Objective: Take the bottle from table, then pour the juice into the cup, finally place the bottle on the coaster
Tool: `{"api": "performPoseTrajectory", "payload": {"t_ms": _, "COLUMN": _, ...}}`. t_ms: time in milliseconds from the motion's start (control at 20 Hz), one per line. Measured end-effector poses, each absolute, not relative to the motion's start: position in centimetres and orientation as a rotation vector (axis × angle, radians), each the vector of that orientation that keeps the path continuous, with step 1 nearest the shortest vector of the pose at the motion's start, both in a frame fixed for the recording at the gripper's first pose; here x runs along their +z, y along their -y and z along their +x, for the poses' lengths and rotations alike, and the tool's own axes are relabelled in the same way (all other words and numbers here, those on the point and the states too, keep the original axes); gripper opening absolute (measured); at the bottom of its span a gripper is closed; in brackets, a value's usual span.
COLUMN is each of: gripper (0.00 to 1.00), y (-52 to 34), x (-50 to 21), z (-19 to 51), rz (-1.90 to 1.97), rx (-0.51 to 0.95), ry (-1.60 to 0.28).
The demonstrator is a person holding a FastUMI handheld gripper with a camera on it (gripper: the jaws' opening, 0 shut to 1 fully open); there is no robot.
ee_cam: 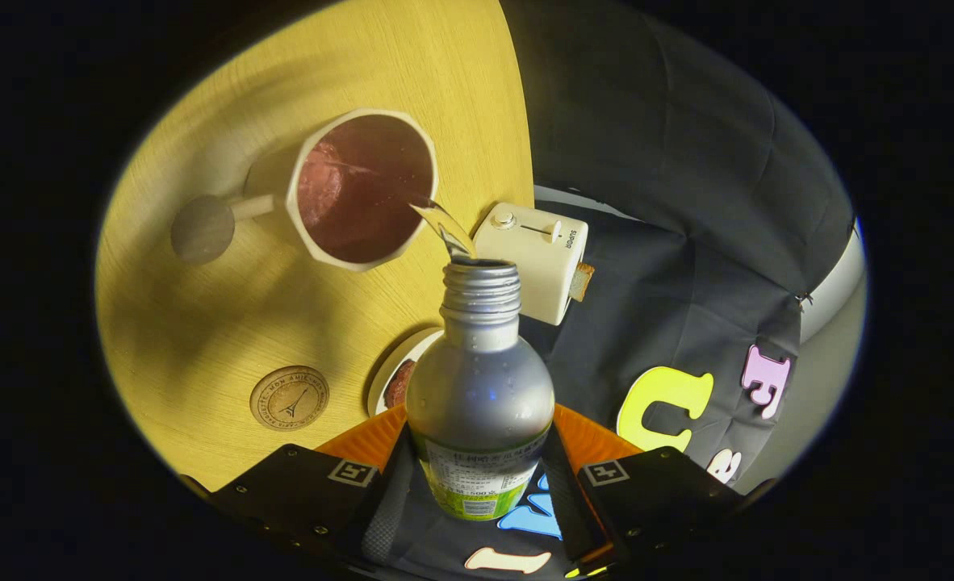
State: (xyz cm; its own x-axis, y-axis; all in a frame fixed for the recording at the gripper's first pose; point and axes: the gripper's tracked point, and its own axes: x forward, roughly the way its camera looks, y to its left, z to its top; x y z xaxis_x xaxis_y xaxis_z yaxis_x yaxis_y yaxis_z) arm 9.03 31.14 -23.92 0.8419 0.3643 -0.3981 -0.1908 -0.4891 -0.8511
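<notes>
Now the tool [477, 484] is clamped on the bottle [479, 395], neck tipped toward the cup [361, 190] at upper left, juice streaming in.

The bottle [479, 403] hides most of a plate [396, 373]; its label print is too small to read.

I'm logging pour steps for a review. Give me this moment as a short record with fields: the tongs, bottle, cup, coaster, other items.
tongs: shut on the bottle, one finger on each side of its lower body
bottle: silver, uncapped, tipped toward the cup, a stream leaving its mouth
cup: white, faceted rim, handle with a round knob, reddish juice inside, standing on the yellow table
coaster: round, bare, on the table beside the bottle
other items: white toaster; a plate partly hidden behind the bottle
</notes>
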Motion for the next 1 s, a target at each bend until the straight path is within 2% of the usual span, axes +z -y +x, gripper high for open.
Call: {"api": "performPoseTrajectory", "payload": {"t_ms": 1000, "gripper": 0.77, "y": -31.1, "x": -21.9, "z": 9.7, "rz": -2.064, "rx": 0.643, "ry": 0.187}}
